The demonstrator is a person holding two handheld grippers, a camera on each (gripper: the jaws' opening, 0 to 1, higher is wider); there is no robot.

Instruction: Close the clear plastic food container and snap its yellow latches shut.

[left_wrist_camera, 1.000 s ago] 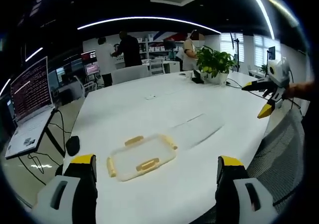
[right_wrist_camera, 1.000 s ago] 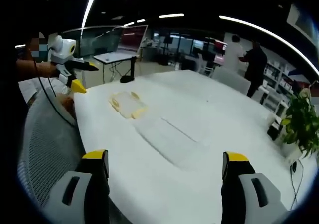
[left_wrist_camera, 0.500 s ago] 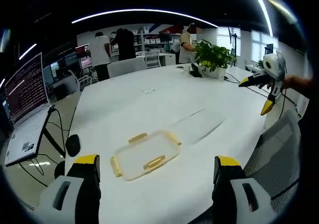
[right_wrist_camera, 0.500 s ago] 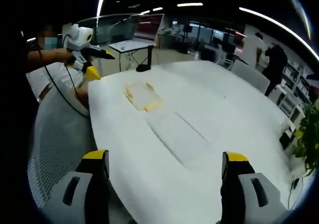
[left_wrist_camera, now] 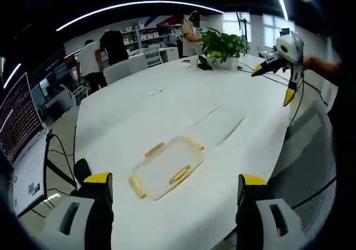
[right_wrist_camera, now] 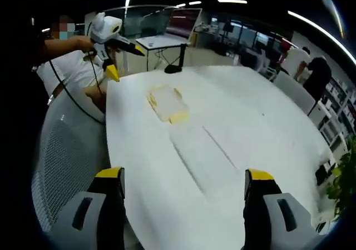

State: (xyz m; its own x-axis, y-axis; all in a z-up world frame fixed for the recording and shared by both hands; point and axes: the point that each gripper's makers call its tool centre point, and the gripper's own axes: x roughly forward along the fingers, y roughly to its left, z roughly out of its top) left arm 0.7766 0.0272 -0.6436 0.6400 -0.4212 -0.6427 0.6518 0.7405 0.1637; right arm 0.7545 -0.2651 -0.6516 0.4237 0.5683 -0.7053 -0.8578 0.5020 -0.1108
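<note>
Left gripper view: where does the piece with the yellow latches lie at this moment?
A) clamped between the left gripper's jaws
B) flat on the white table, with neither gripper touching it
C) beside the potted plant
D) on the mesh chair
B: the piece with yellow latches lies flat on the white table, beyond the open left gripper, with the right gripper held off in the air.

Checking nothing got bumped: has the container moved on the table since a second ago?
No. The container lies at the same spot beside the clear sheet near the table edge; the camera shifted.
</note>
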